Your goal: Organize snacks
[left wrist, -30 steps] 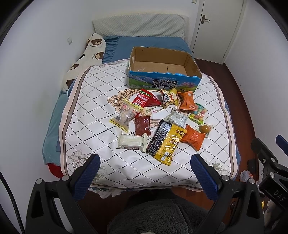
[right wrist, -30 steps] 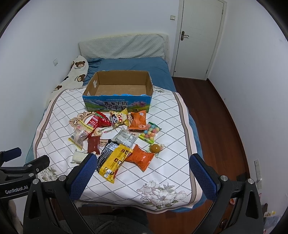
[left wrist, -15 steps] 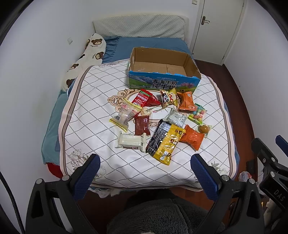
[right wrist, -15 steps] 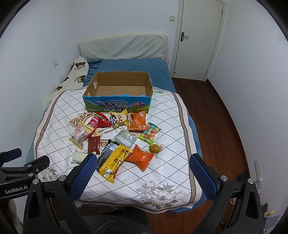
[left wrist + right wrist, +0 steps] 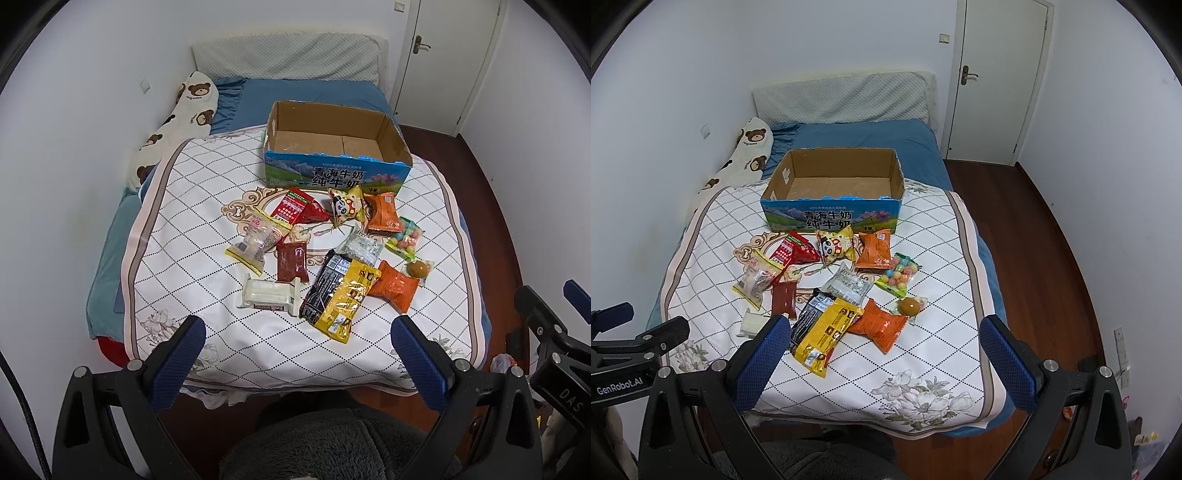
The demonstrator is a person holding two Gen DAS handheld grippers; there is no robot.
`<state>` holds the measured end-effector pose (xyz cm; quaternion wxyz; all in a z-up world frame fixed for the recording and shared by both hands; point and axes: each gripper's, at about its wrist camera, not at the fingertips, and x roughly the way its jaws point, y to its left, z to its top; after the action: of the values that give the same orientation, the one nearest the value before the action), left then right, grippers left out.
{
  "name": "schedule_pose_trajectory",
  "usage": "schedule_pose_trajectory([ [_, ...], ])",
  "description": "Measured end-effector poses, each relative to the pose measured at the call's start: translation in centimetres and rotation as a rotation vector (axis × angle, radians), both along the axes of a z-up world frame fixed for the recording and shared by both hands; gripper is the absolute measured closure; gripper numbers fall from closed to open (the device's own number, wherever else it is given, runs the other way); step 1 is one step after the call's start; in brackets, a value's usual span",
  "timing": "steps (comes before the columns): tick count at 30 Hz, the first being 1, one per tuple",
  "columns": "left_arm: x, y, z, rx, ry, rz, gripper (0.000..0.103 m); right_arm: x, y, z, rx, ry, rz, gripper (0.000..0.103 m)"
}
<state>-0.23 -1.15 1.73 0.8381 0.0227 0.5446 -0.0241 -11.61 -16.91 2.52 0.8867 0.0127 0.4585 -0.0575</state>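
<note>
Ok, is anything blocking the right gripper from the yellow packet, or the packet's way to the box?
Nothing visible blocks the right gripper from the yellow packet. Other snacks, like the silver packet, lie between it and the cardboard box, whose open top looks clear.

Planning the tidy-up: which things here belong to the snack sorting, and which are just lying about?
Job: cardboard box, yellow-black packet, orange packets, candy bag, red packet.
Lying about: bear pillow, headboard cushion, door.
</note>
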Motion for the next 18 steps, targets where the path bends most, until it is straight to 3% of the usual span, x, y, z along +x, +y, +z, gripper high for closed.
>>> schedule_pose_trajectory([
  [18,0.16,-0.10,0.01,-0.003,0.002,-0.001,0.000,0.08,-0.28,-0.39,0.014,0.008,-0.006,0.000],
])
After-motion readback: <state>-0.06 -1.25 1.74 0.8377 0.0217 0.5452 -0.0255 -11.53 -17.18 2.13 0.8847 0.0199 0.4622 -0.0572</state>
